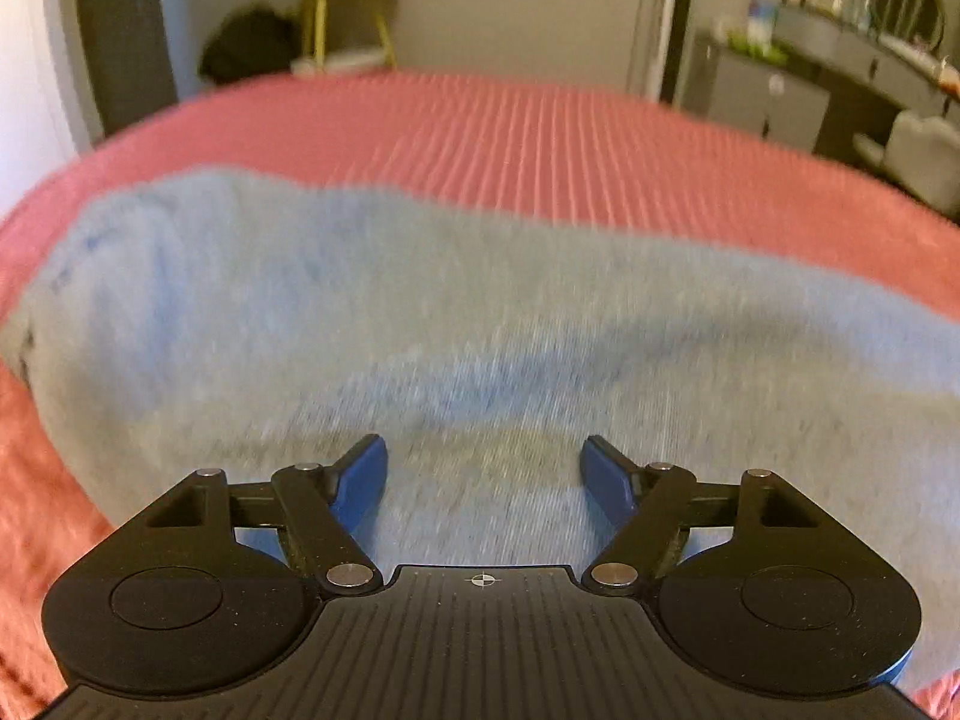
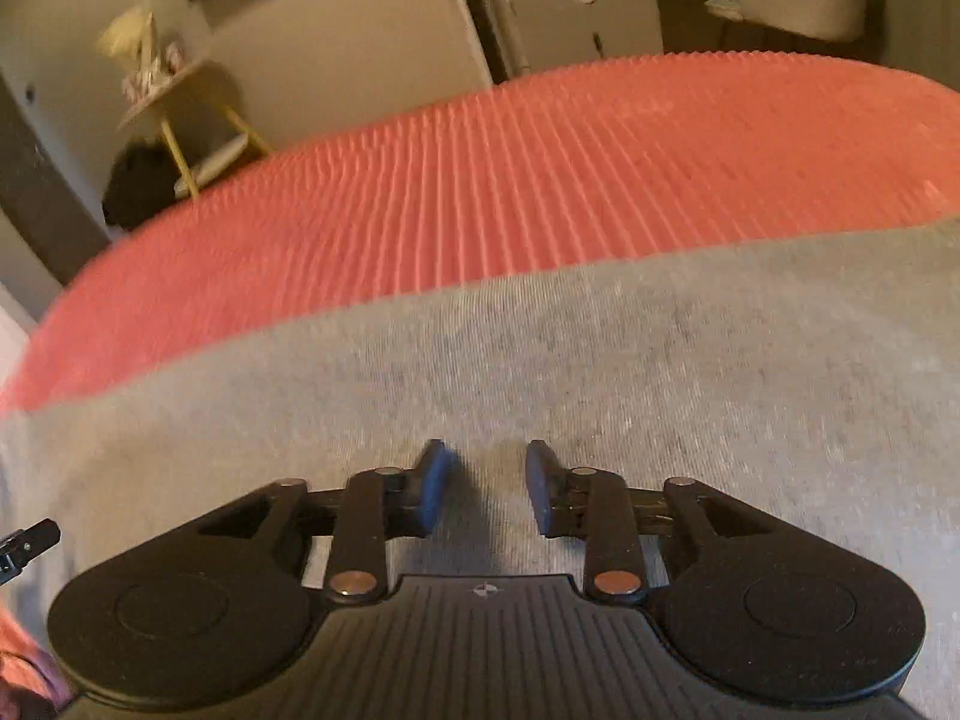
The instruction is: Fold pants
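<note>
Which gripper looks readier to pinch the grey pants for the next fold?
Probably the left gripper: its jaws stand wide over the grey pants. The right gripper also hovers over cloth, but with a narrower gap. Neither holds anything.

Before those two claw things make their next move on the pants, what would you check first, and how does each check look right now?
1. Left gripper free of cloth: ok, jaws apart, nothing between them.
2. Right gripper free of cloth: ok, a narrower gap, nothing pinched.
3. Pants lying on the red bedspread: ok, they spread under both grippers.
4. Pants lying flat: cannot tell, the left view is blurred, with a soft crease across the middle.
5. An edge or hem to grab: cannot tell, only the far edge shows in the right wrist view.
6. Bedspread beyond the pants free of clutter: ok.
</note>
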